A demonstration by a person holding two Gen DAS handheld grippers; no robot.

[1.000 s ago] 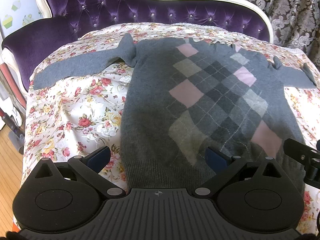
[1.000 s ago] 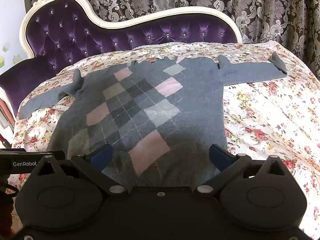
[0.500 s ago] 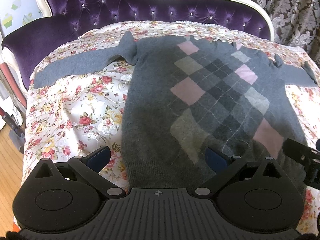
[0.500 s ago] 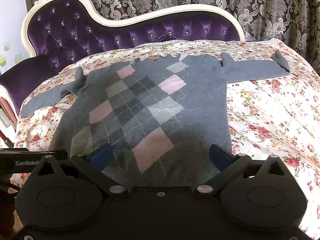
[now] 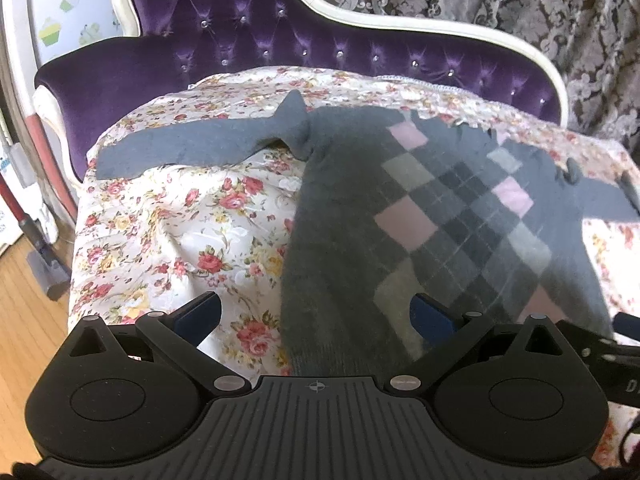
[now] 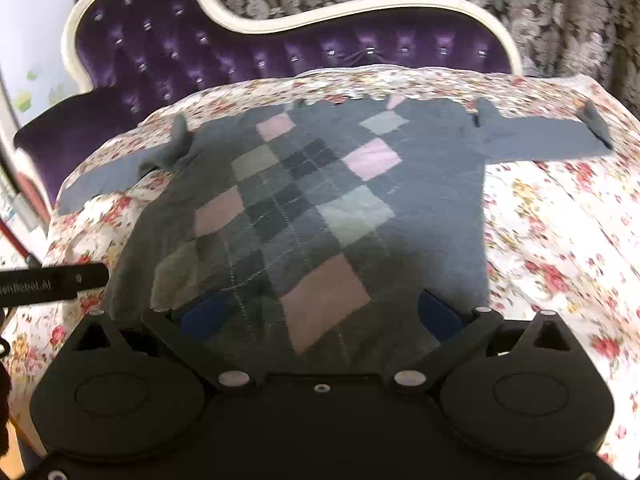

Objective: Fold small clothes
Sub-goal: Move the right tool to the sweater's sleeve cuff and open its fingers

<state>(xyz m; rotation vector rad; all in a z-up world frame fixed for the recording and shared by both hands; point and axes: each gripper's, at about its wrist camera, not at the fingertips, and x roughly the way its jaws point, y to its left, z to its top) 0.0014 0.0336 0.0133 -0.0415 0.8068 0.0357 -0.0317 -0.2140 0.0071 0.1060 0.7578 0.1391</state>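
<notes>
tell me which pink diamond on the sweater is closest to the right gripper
The big pink diamond by the hem, right between the open right gripper's fingers. The other pink diamonds sit farther up the sweater.

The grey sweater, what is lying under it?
Under the grey sweater lies a floral sheet, visible all around it, spread over a purple sofa. The part directly beneath the sweater is covered and cannot be seen.

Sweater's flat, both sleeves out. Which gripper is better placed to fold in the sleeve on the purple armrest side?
Left, probably. The left gripper is open over the sweater hem's left corner, the side of that sleeve. The right gripper sits over the hem's middle, farther away.
</notes>
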